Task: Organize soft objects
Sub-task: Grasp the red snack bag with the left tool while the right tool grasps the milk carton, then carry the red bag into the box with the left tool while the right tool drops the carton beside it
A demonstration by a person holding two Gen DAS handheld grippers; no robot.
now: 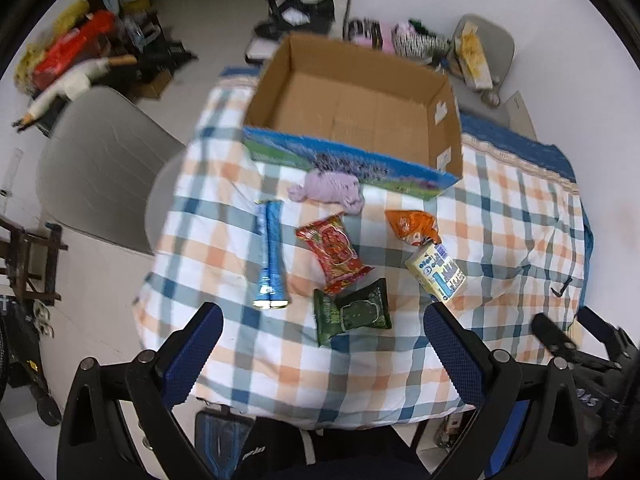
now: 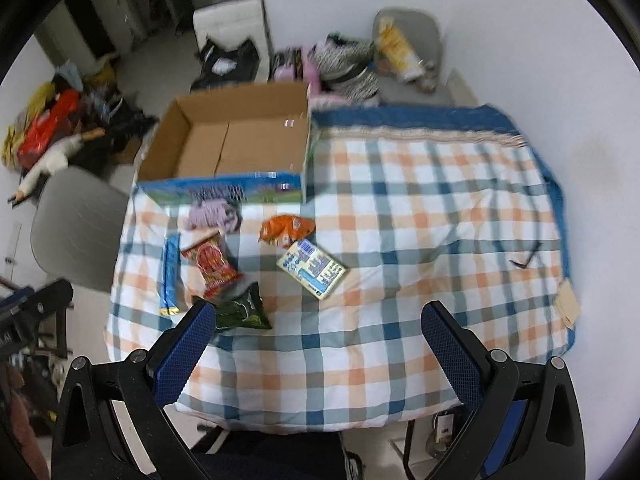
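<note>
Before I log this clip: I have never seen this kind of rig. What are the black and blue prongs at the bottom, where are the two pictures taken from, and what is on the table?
No robot here: a person holds a two-finger gripper in each hand, each with a fisheye camera looking along its fingers. The prongs are those fingers. One picture comes from the left gripper, the other from the right gripper. Both are open and hold nothing.

Both look down on a table under a checked cloth. At its far side stands an open, empty cardboard box. In front of it lie a lilac plush toy, a long blue packet, a red snack packet, a green packet, an orange packet and a pale yellow pack. Nothing has been packed yet.
</note>
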